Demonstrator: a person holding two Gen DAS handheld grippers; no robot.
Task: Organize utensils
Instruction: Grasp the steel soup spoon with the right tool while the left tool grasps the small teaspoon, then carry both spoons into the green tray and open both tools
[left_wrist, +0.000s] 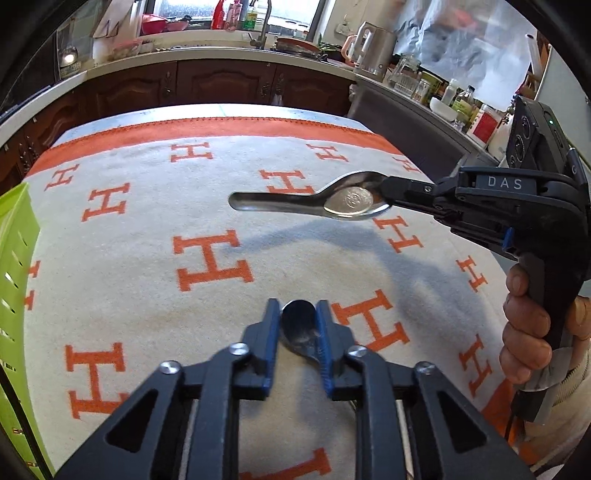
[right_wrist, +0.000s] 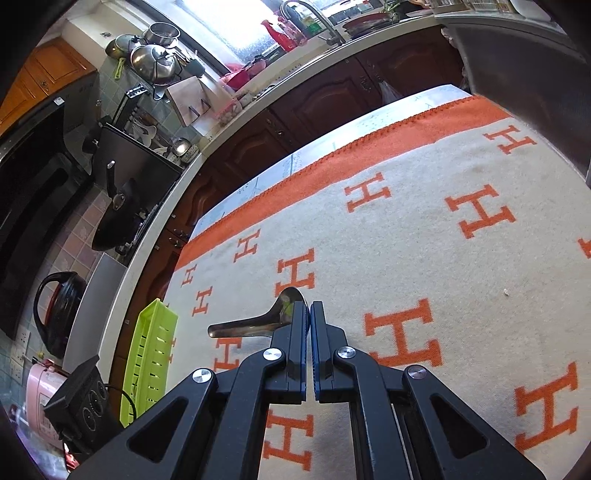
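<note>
My left gripper (left_wrist: 297, 306) sits at the bottom of the left wrist view, its blue pads shut on a small steel spoon (left_wrist: 300, 328) just over the cloth. The spoon's bowl pokes out between the tips and its handle is hidden under the gripper. To the right, a hand (left_wrist: 528, 332) holds my right gripper (left_wrist: 388, 190), which is shut on the bowl rim of a large steel soup spoon (left_wrist: 295, 201) held above the cloth, handle pointing left. In the right wrist view the right gripper (right_wrist: 308, 308) pinches that large spoon (right_wrist: 251, 326), handle to the left.
A cream cloth with orange H letters (left_wrist: 147, 229) covers the table. A lime-green slotted basket (left_wrist: 14, 266) (right_wrist: 147, 362) stands at the table's left edge. Dark wood cabinets and a crowded kitchen counter (left_wrist: 221, 48) run behind the table.
</note>
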